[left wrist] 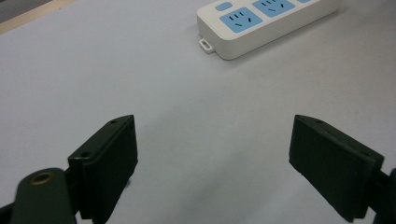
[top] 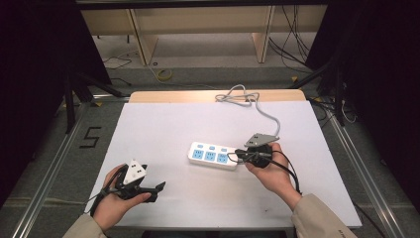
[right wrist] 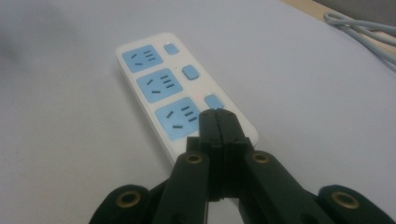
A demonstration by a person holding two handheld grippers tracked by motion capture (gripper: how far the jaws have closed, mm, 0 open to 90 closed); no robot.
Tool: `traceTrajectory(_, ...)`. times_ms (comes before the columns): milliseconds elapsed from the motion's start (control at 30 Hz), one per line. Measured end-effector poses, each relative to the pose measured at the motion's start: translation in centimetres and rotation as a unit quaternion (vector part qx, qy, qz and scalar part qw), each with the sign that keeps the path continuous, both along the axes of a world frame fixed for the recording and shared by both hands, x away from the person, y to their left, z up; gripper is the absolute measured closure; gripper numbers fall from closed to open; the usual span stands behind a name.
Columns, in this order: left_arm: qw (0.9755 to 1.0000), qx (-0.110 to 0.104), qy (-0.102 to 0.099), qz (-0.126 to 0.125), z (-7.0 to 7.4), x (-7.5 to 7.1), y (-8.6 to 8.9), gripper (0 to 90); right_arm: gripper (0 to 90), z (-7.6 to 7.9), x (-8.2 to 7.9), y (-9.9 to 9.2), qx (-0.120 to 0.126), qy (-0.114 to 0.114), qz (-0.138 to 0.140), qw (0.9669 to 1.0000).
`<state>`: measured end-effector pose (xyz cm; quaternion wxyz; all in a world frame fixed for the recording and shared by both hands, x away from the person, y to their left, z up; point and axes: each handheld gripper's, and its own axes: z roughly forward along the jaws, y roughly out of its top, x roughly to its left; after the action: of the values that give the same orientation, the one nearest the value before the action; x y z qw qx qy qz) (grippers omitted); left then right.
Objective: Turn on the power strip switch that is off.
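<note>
Roughly mid-bench, a white power strip [top: 213, 155] lies flat on the white bench [top: 163, 124], long axis running left-right with a slight tilt, three blue sockets facing up, each with a small blue switch beside it. Its grey cord [top: 265, 115] leaves the right end and runs to a loose coil at the far edge. Right claw [top: 233, 157], jaws pressed together with nothing between, tips over the strip's right end by the nearest switch; touching or not, cannot tell. Left claw [top: 159, 189] spread wide, empty, low over the near left bench, well apart from the strip.
</note>
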<state>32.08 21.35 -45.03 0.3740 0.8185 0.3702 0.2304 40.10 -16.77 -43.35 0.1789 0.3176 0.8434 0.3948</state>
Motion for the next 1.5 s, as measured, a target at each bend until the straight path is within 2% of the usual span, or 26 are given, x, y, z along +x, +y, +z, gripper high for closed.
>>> traceTrajectory(1500,1.0000,0.000,-0.001,-0.002,0.0,0.0,-0.1,15.1,90.0,-0.4,1.9,2.0,-0.009,0.009,0.004,0.9999)
